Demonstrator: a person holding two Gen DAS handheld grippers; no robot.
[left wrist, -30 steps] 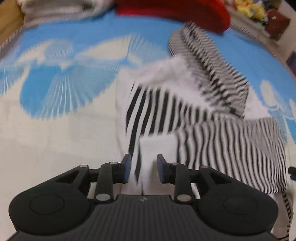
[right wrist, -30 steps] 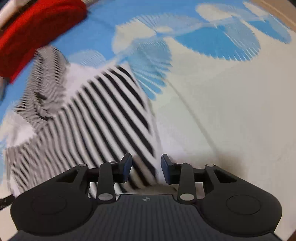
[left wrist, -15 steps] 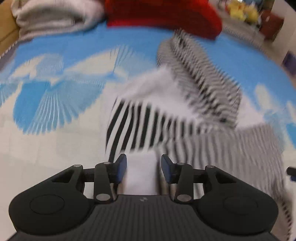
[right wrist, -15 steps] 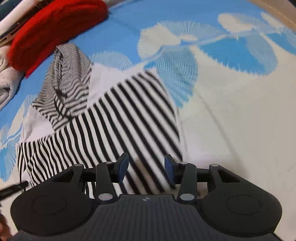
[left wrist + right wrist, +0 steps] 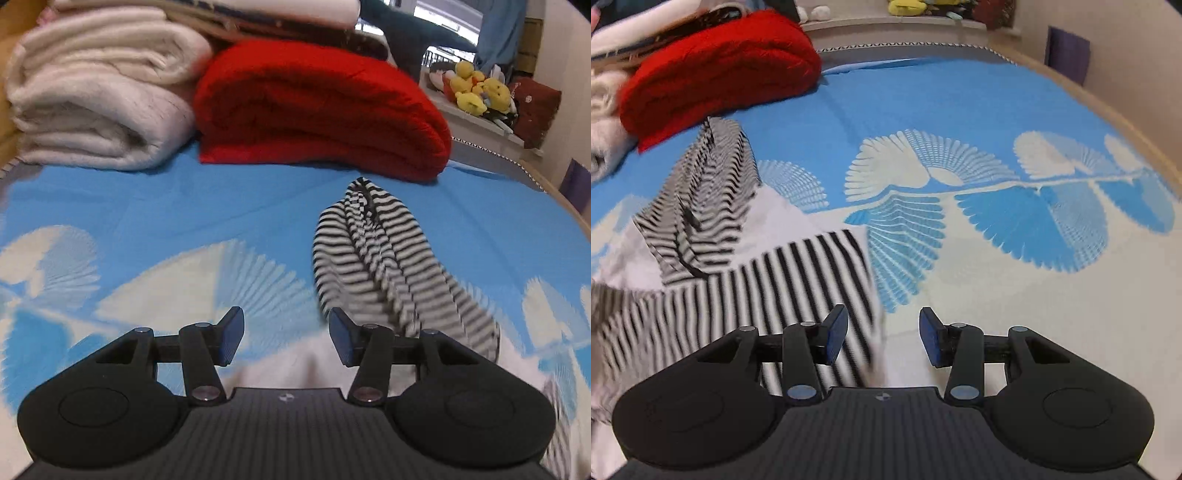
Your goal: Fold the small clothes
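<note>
The striped garment [image 5: 746, 266] is a small, thin knit piece, and it looks light and limp: it should drape and crumple at any pull, slide easily over the bedspread [image 5: 960, 110], and hold no shape of its own, though nothing about it seems fragile. The safest places to take hold appear to be its edges and corners, where a single or doubled layer can be pinched; the near right corner by the right gripper [image 5: 882, 338] and the tapering end toward the red blanket [image 5: 317, 110] look like the natural handles for the next fold. It lies on the blue and cream bedspread, toward the left in the right wrist view and toward the right in the left wrist view, just short of the red blanket. It is black and white, with a broad-striped panel lying fairly flat, a white stretch beside it, and a finer-striped part bunched into a pointed ridge; motion blur hides its seams. The left gripper [image 5: 286, 341] has just been opening, its jaws standing apart with pale cloth under the gap but not pinched. The right gripper has also been opening; its jaws stand apart, the garment's edge beneath them, unpressed.
</note>
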